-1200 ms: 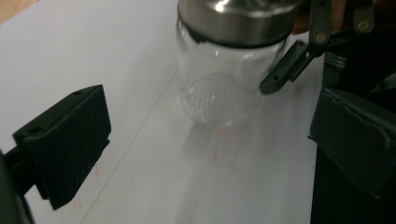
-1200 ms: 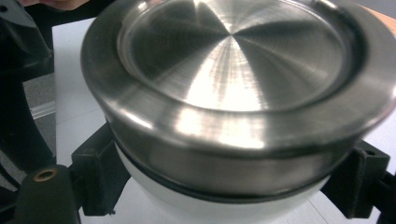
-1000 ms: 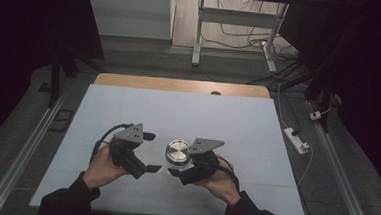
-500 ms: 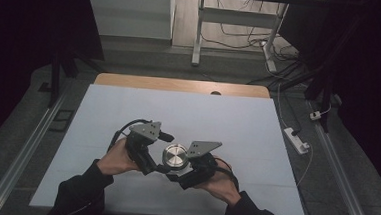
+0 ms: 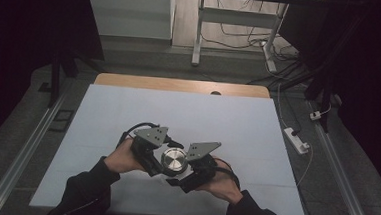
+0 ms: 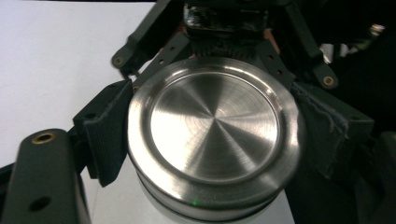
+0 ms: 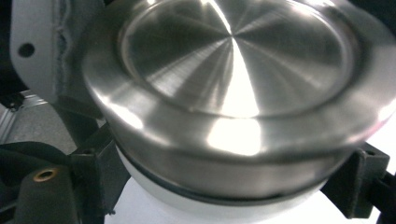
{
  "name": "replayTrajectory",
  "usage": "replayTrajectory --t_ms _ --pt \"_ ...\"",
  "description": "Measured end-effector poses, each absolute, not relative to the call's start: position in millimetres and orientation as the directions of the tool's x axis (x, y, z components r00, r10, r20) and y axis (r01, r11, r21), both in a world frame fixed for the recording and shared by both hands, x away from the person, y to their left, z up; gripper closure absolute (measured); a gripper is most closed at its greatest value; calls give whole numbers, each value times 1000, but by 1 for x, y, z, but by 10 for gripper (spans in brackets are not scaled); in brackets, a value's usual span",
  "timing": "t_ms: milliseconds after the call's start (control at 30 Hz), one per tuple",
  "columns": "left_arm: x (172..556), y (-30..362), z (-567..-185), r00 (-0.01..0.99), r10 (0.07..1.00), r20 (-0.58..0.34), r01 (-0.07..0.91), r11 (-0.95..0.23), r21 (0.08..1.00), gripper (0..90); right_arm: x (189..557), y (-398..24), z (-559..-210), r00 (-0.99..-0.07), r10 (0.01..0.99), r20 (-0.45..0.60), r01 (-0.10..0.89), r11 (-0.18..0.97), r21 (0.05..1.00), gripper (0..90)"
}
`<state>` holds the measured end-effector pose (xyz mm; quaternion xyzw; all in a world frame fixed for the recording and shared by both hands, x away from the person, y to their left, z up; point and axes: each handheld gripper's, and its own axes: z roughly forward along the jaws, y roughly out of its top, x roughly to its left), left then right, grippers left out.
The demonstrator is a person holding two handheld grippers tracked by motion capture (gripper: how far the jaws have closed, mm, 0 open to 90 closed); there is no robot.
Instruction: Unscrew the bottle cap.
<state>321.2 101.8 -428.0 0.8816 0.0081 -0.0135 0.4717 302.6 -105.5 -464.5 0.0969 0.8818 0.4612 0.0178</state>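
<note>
Steel lid (image 5: pixel 174 160) sits on a round container with a white body (image 7: pixel 196 198), standing on the white counter (image 5: pixel 128 113) near its front edge, between the two hands. From the high view the left gripper (image 5: pixel 159 161) comes at it from the left and the right gripper (image 5: pixel 183 173) from the lower right, each with its grey three-cornered plate on top. The left gripper's jaws have just been closing, and its own view shows them pressed against the lid (image 6: pixel 212 126), one dark pad (image 6: pixel 109 128) touching the rim on one side and another against the opposite side. The right gripper view looks up close at the lid (image 7: pixel 233 79); its black jaws stand on either side lower down, at the level of the white body and the dark seam under the lid, clamped on the container. A black cable (image 5: pixel 137 127) loops behind the left gripper
</note>
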Motion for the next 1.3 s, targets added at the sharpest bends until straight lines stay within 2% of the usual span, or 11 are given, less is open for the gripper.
replayTrajectory --t_ms 333,433,533,600,700,800,867,967,1033,1167,1300 --pt "306 87 -430 930 367 -22 225 -522 823 195 308 -106 -467 -928 371 29 241 540 806 148" --pt "302 83 -431 900 435 -23 261 -496 828 194 307 -105 -467 -906 422 4 254 537 804 148" --pt "304 82 -433 887 458 -50 289 -469 835 191 306 -104 -468 -890 456 -5 267 530 805 148" --pt "306 82 -434 895 442 -61 290 -472 833 163 306 -104 -468 -889 458 1 272 524 807 148" --pt "309 86 -431 903 424 -74 290 -473 832 40 308 -107 -468 -897 442 12 267 520 812 148" --pt "312 97 -424 928 363 -79 260 -482 837 14 310 -110 -467 -913 408 27 258 522 813 148" --pt "316 107 -419 965 253 -73 201 -528 825 23 310 -111 -467 -928 370 45 250 530 810 148" --pt "317 113 -421 984 166 -64 148 -564 812 32 309 -110 -466 -954 294 59 217 541 813 148" --pt "318 115 -422 988 141 -61 132 -574 808 36 306 -108 -465 -964 256 70 204 545 814 148" --pt "318 117 -425 998 8 -66 59 -556 829 59 301 -105 -465 -979 192 71 170 565 808 148" --pt "315 113 -426 998 -53 -40 3 -568 823 93 298 -103 -465 -987 145 65 138 580 803 148"
